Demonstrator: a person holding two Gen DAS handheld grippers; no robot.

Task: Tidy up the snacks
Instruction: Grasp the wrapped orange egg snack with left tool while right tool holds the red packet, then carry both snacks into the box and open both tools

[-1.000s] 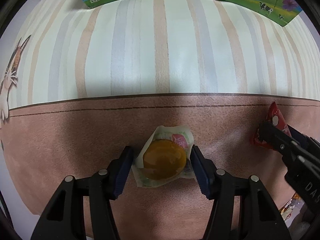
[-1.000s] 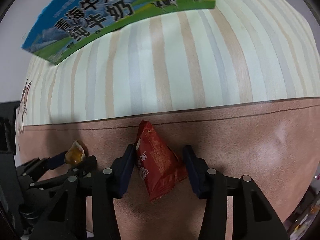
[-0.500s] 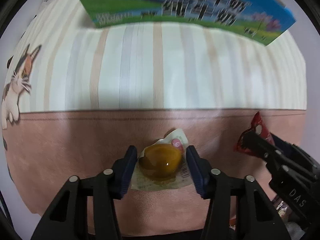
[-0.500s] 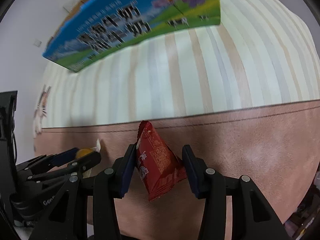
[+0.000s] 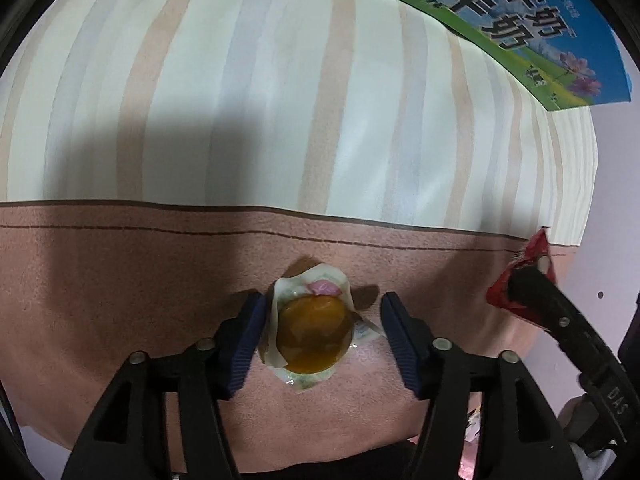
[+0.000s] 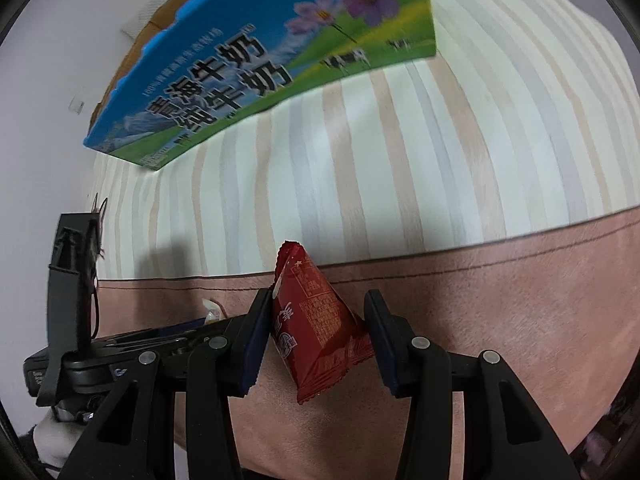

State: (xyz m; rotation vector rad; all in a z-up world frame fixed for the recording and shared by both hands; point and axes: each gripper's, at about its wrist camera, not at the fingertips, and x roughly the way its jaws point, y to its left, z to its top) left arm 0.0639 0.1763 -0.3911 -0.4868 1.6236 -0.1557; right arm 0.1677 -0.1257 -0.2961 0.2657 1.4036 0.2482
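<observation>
An orange jelly cup (image 5: 312,336) in a white wrapper lies on the pink band of the tablecloth (image 5: 120,280). It sits between the fingers of my left gripper (image 5: 322,308), whose jaws are opening; a gap shows at the right pad. In the right wrist view my right gripper (image 6: 316,304) is shut on a red triangular snack packet (image 6: 316,332), held off the cloth. The packet (image 5: 538,244) and a right finger show at the left wrist view's right edge. The jelly cup's wrapper (image 6: 212,308) peeks out beside the left gripper's body.
A blue and green milk carton box (image 6: 272,60) stands at the back on the striped cloth (image 6: 400,160); the left wrist view has the box (image 5: 520,28) at its top right. A cat print marks the cloth's left edge. The table's right edge is near the packet.
My left jaws closed onto the jelly cup, then widened off it, and that view swung so the box sits top right. My right gripper rose a little with the red packet.
</observation>
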